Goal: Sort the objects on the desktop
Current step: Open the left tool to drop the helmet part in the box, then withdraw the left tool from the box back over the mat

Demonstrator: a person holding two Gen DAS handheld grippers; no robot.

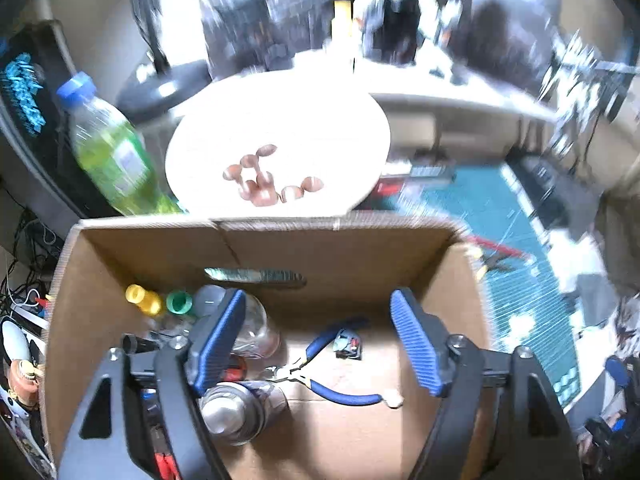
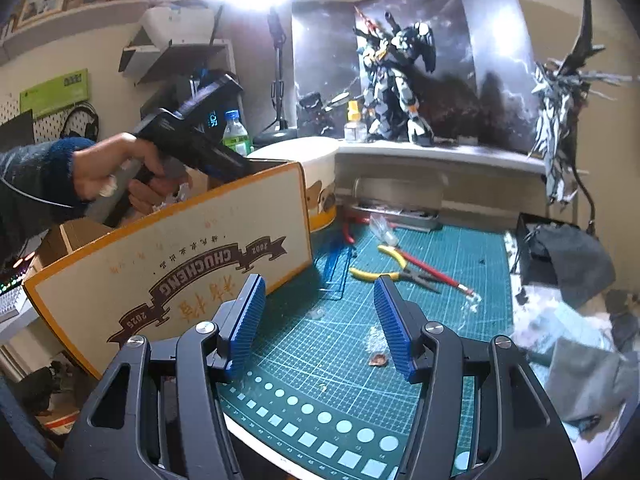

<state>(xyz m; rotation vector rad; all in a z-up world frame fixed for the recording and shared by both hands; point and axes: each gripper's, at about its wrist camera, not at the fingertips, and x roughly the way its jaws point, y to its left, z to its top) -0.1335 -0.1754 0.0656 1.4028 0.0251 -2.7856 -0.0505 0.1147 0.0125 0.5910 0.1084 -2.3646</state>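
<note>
Lying blue-handled pliers (image 1: 320,364), boxed

The right gripper (image 2: 320,328) hangs over the green cutting mat (image 2: 440,300) on the tabletop, its blue fingers (image 2: 394,328) spread with nothing between them. Toward the mat's far edge lie yellow-handled pliers (image 2: 384,274) and a red-handled tool (image 2: 436,272). At the mat's left edge stands a cardboard box (image 2: 180,264); a hand (image 2: 120,172) holds the left gripper (image 2: 200,136) above it.
</note>
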